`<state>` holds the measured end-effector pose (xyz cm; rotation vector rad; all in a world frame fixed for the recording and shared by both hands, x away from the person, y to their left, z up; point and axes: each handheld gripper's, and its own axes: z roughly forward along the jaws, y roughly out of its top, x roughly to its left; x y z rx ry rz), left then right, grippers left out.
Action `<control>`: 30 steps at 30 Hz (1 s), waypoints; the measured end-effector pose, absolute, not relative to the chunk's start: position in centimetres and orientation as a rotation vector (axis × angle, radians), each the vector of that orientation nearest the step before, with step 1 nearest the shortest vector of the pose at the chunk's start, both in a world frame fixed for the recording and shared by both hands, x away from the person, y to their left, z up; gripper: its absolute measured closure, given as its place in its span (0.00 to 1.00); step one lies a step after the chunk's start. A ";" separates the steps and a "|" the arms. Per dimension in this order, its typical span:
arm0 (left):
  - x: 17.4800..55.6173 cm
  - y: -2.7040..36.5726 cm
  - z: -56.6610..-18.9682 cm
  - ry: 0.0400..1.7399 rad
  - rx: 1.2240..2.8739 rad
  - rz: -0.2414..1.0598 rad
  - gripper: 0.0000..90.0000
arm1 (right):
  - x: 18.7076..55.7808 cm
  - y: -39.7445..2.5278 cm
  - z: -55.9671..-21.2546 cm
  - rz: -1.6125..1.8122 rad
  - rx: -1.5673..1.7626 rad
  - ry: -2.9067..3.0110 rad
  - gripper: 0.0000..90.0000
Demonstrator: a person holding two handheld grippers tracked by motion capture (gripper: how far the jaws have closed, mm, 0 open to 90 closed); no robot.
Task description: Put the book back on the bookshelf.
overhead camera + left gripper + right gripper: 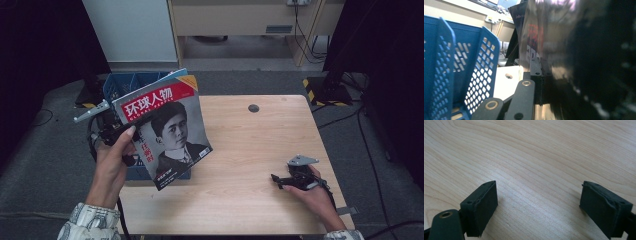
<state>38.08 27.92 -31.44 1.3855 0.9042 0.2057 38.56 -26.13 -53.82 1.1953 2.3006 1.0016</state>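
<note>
High view: the left gripper (131, 131), at left of centre in the frame, is clamped on the left edge of a glossy magazine with a red title band and a black-and-white portrait cover (167, 130), held clear of the light wooden table (250, 165) and tilted, cover facing the camera. The person's left hand (111, 167) rises from the lower left, thumb lying against the magazine's edge; a patterned sleeve (90, 222) shows at the bottom edge. A blue perforated plastic file rack (131, 84) stands behind and under the magazine, at the table's left edge, partly hidden by it. Left gripper view: black jaws pinch the magazine (541, 45), which stands on edge up the middle of the frame; the right half is blurred and dark, detail unreadable. The rack's (461, 70) blue dividers occupy the left of the frame, just beside the gripper. High view, lower right: the right gripper (281, 180) rests low on the table, held in the right hand (312, 192), grey three-cornered plate on top, well apart from the magazine. Right gripper view: the right gripper (539, 205) has its jaws spread wide with bare wood grain (536, 157) between them, gripping nothing. A small dark round hole (253, 108) sits near the table's far edge.
</note>
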 end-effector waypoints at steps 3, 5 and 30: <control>38.1 28.7 -31.5 0.919 1.376 0.212 0.96 | 38.6 -26.1 -53.8 1.002 1.195 2.301 0.16; 38.1 28.8 -31.5 0.923 1.374 0.215 0.96 | 38.6 -26.1 -53.8 1.002 1.196 2.301 0.16; 36.8 33.3 -30.4 0.963 1.342 0.293 0.96 | 38.6 -26.1 -53.8 1.003 1.199 2.300 0.16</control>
